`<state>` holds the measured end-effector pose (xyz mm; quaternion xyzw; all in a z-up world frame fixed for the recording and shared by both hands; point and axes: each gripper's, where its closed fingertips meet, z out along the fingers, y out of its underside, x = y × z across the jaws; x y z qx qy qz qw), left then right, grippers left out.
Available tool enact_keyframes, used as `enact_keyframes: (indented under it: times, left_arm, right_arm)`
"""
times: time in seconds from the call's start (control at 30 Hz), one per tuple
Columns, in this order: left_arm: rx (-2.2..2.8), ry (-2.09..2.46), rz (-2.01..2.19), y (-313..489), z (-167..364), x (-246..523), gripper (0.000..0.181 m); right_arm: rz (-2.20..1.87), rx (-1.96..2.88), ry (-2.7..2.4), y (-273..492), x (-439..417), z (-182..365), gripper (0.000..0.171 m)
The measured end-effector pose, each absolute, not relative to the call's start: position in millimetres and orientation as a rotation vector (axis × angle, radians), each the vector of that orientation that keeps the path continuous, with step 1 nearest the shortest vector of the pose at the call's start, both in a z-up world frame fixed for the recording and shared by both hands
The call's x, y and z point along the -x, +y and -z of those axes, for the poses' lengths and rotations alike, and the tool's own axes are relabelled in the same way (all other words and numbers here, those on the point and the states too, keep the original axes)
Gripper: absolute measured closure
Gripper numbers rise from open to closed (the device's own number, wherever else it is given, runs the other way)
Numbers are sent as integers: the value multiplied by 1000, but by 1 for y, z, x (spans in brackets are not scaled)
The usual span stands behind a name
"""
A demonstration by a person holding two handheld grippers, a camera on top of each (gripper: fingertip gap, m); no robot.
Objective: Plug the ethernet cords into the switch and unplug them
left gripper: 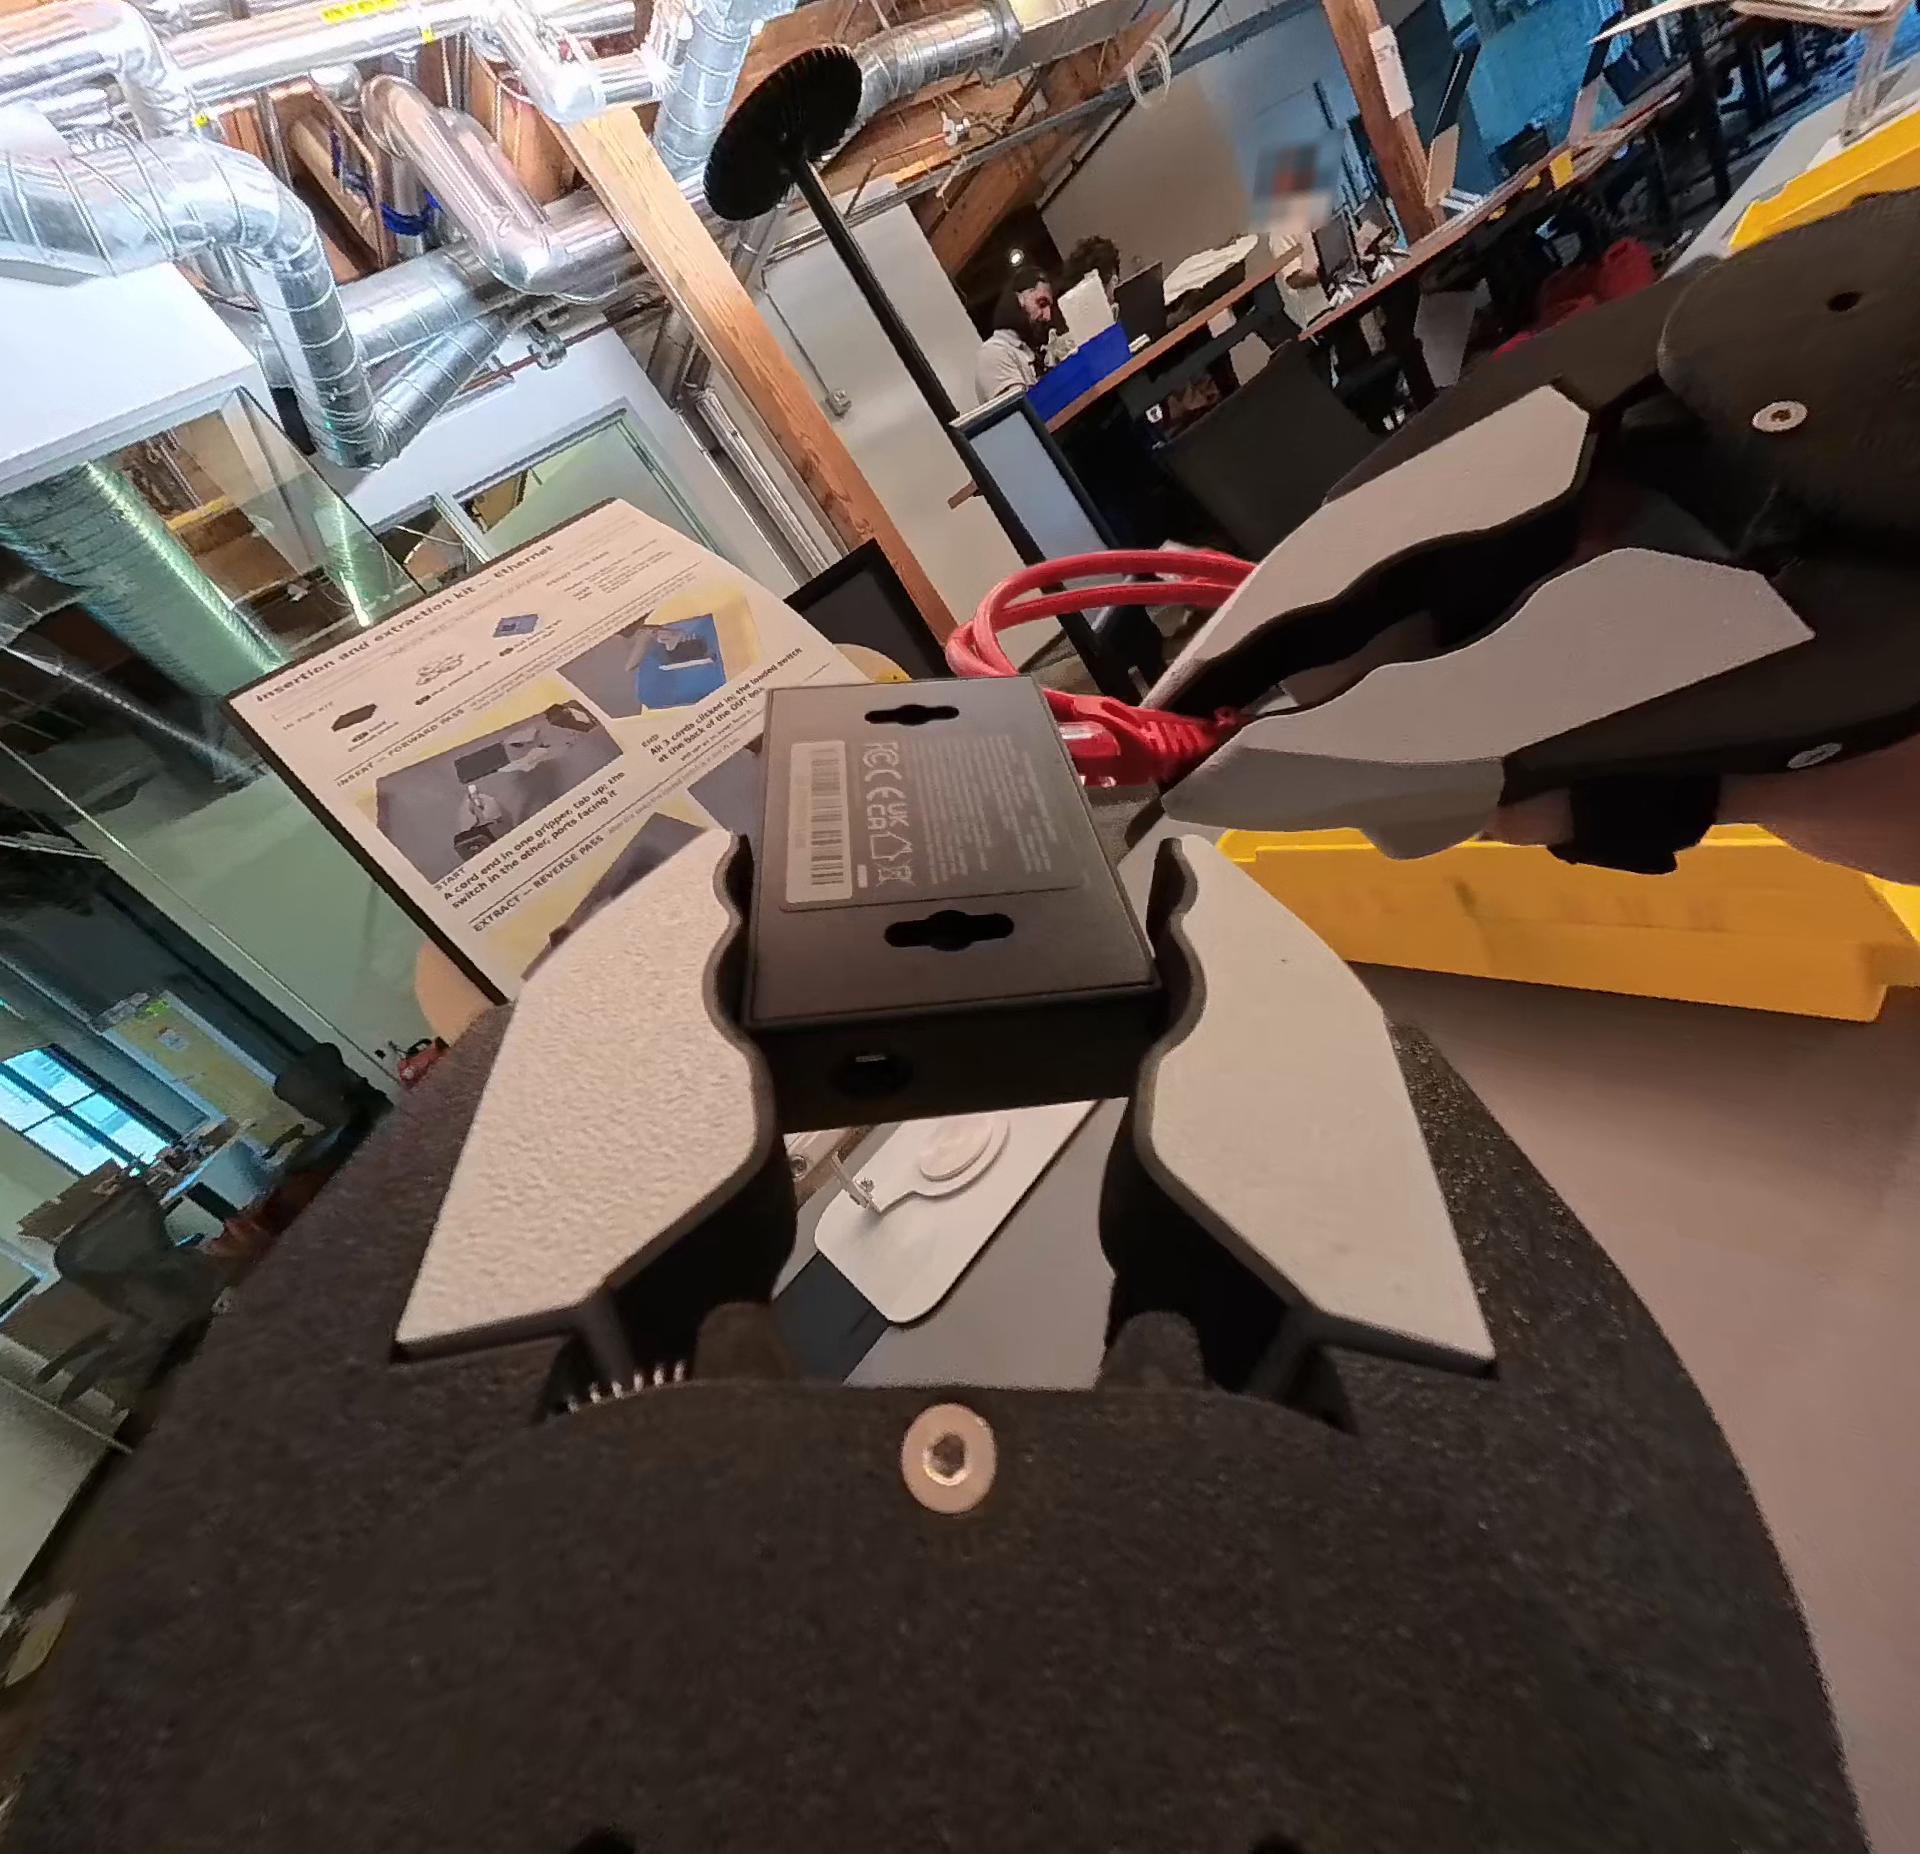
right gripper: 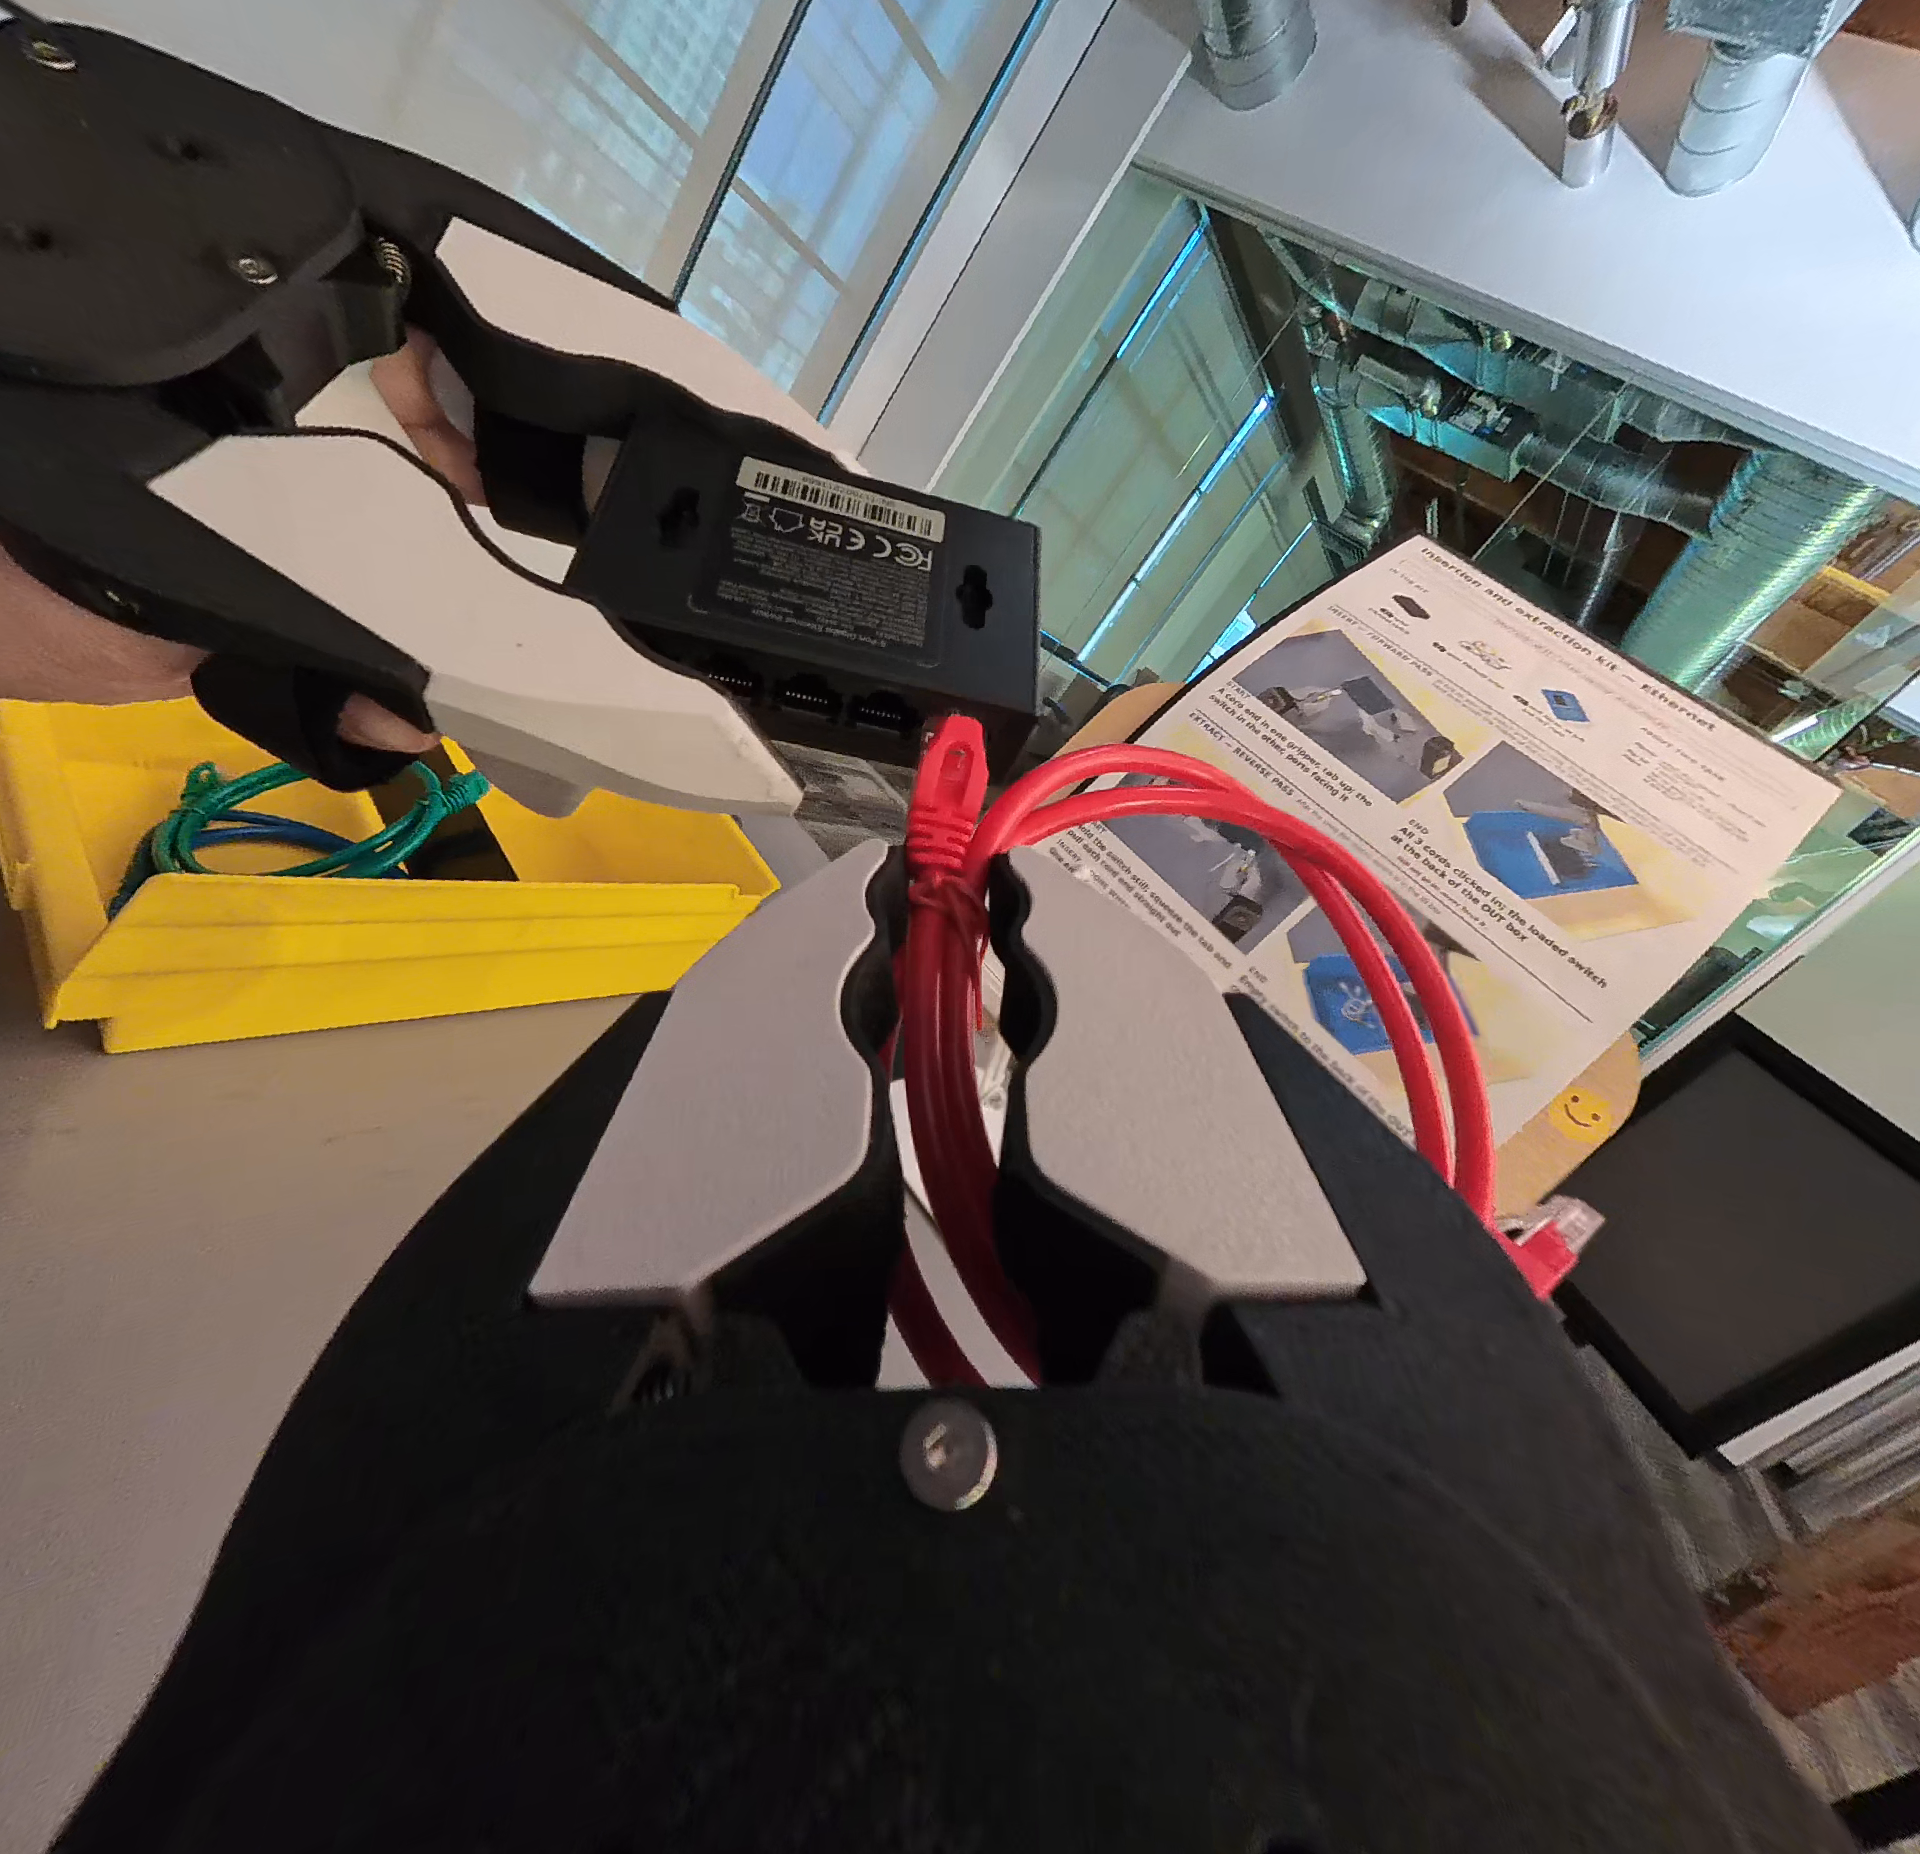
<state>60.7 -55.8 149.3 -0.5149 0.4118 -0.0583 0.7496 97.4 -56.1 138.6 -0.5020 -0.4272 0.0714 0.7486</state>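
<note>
My left gripper [left gripper: 945, 874] is shut on the black switch [left gripper: 935, 848], held in the air with its labelled underside up. In the right wrist view the switch [right gripper: 831, 578] shows its row of ports facing my right gripper. My right gripper [right gripper: 940, 869] is shut on the red ethernet cord [right gripper: 945, 973], just behind its plug [right gripper: 948, 755]. The plug tip sits right at the port row, at the rightmost ports; I cannot tell if it is inside. In the left wrist view the red cord [left gripper: 1132, 739] meets the switch's far side, with the right gripper [left gripper: 1205, 765] behind it.
A yellow bin [right gripper: 395, 931] on the grey table [right gripper: 208, 1233] holds green and blue cords [right gripper: 281, 828]. An instruction sheet [right gripper: 1455, 786] stands propped behind. The red cord's free plug [right gripper: 1553, 1238] hangs at the right. A dark monitor [right gripper: 1745, 1212] stands to the right.
</note>
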Motion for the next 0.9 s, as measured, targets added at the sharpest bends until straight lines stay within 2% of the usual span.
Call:
enact_keyframes:
  times: [0.9]
  left_arm:
    - [1155, 928, 149, -54, -142, -61, 107]
  right_arm:
    - [-244, 1063, -921, -54, -94, -134, 156]
